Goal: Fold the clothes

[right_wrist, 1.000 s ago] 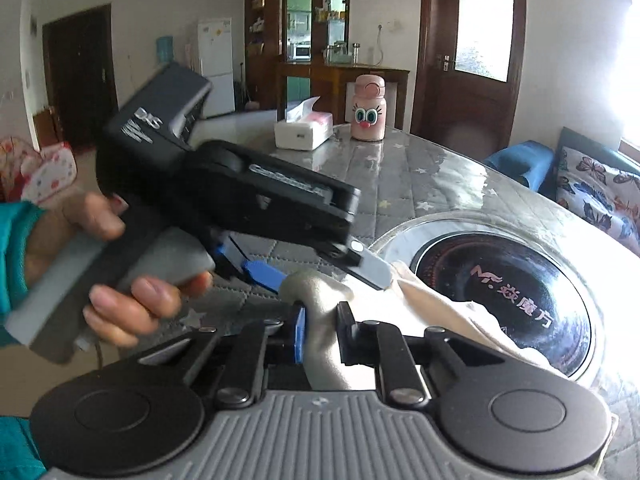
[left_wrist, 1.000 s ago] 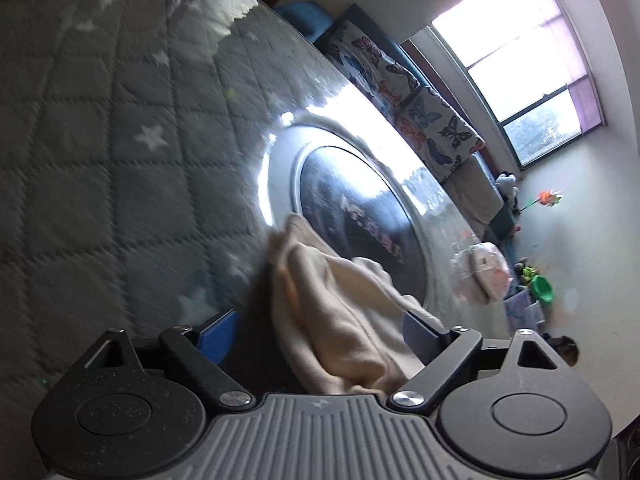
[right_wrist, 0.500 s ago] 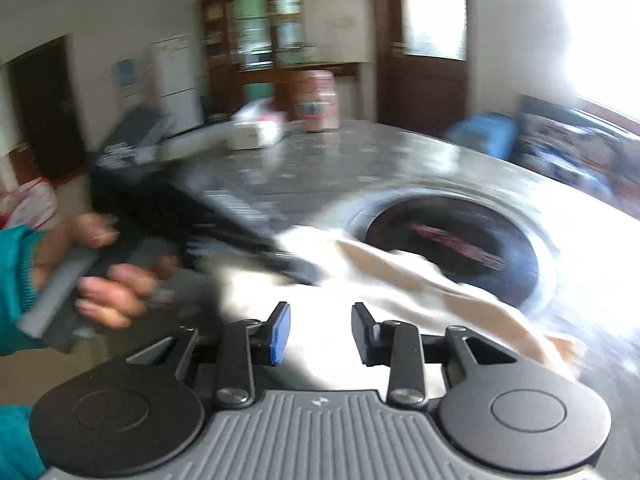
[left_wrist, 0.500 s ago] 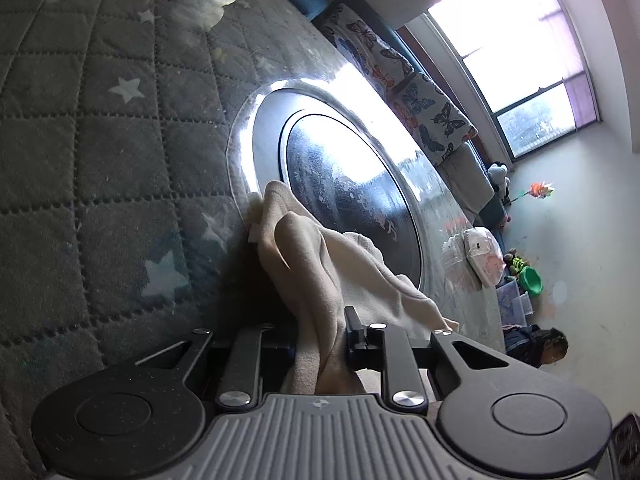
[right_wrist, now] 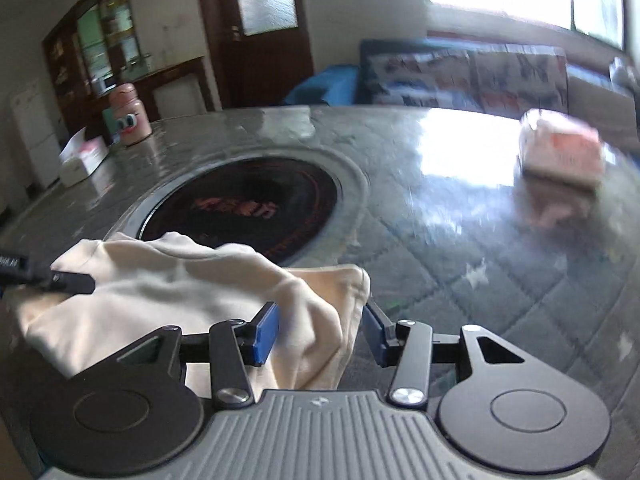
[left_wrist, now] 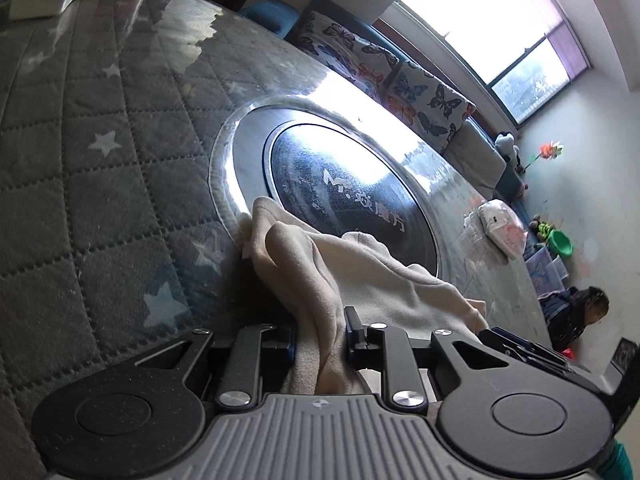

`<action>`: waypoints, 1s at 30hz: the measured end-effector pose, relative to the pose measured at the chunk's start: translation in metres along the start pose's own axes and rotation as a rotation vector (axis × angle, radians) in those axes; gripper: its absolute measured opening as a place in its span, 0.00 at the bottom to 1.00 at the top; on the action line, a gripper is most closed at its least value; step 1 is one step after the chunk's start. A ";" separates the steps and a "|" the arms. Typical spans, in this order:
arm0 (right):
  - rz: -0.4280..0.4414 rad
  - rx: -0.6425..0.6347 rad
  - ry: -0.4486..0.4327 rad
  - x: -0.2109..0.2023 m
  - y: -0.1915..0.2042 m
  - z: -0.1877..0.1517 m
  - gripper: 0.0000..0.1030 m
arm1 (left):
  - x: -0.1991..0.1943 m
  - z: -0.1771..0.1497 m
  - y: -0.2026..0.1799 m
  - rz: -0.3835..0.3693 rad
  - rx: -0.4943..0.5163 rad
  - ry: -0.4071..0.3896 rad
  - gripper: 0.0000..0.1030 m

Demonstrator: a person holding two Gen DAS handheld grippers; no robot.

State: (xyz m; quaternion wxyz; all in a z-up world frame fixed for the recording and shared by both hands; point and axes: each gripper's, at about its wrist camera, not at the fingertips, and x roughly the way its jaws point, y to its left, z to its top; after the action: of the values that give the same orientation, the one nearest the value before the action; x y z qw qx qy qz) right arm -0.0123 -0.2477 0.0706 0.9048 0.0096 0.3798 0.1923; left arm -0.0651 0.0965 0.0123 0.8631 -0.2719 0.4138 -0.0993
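Swung off toward three o'clock, right tongs (right_wrist: 318, 330) just opened around cream garment (right_wrist: 180, 280) on desk (right_wrist: 460, 272); left tongs (left_wrist: 320, 336) clamped on its bunched nine-o'clock edge. Risk: uneven pull, skewed fold.

Cream garment (left_wrist: 360, 280), plain, no print, lower centre of the left wrist frame. Grey quilted desk cover (left_wrist: 100, 160), diamond stitching, scattered white stars. Black round glass plate (left_wrist: 352, 208) with white lettering, ringed by a silver metal rim (left_wrist: 228, 168), centre of frame. White cushions (left_wrist: 400, 80) printed with blue, black and orange butterflies, upper centre. Green bowl (left_wrist: 562, 242) on the floor, right edge. Pink bottle (right_wrist: 128, 120) with cartoon eyes, upper left of the right wrist frame, beside a white tissue box (right_wrist: 80, 160). Blue pads on black claw fingers (right_wrist: 266, 332), bottom centre. Dark brown door (right_wrist: 264, 28), top centre.
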 end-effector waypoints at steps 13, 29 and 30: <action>0.056 -0.083 -0.040 -0.014 0.037 0.026 0.11 | -0.018 0.001 0.001 0.016 0.091 -0.059 0.18; 0.264 -0.391 -0.146 0.025 0.193 0.119 0.10 | -0.133 0.042 0.087 0.147 -0.010 -0.339 0.18; 0.277 -0.403 -0.149 0.031 0.202 0.123 0.10 | -0.139 0.044 0.093 0.165 -0.018 -0.353 0.18</action>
State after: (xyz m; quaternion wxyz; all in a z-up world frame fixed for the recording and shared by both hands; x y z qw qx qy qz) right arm 0.0234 -0.0337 0.1697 0.8790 -0.1048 0.2610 0.3851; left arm -0.1249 0.2467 0.0753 0.9251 -0.2579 0.2776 0.0245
